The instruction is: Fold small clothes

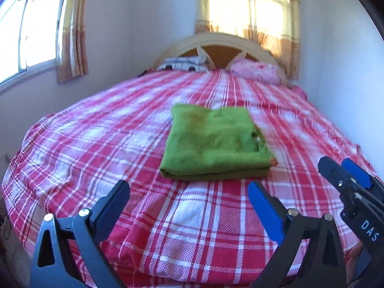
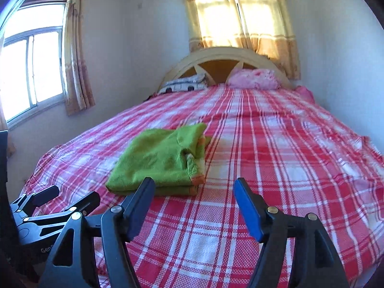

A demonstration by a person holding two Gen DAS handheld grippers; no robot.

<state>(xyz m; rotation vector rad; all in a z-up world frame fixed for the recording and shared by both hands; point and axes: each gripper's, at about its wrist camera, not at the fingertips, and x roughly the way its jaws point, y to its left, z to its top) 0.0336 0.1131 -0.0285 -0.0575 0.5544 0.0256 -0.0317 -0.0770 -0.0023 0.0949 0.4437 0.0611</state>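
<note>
A green garment (image 1: 216,144) lies folded into a thick rectangle on the red and white plaid bedspread (image 1: 120,148). It also shows in the right wrist view (image 2: 163,160), left of centre. My left gripper (image 1: 189,189) is open and empty, held just short of the garment's near edge. My right gripper (image 2: 194,187) is open and empty, to the right of the garment's near corner. The right gripper also shows in the left wrist view (image 1: 343,168) at the far right, and the left gripper in the right wrist view (image 2: 69,199) at the lower left.
A pink pillow (image 1: 254,70) and a patterned pillow (image 1: 184,63) lie against the curved wooden headboard (image 1: 220,43). White walls stand close on both sides of the bed. Curtained windows (image 1: 249,7) are behind and to the left.
</note>
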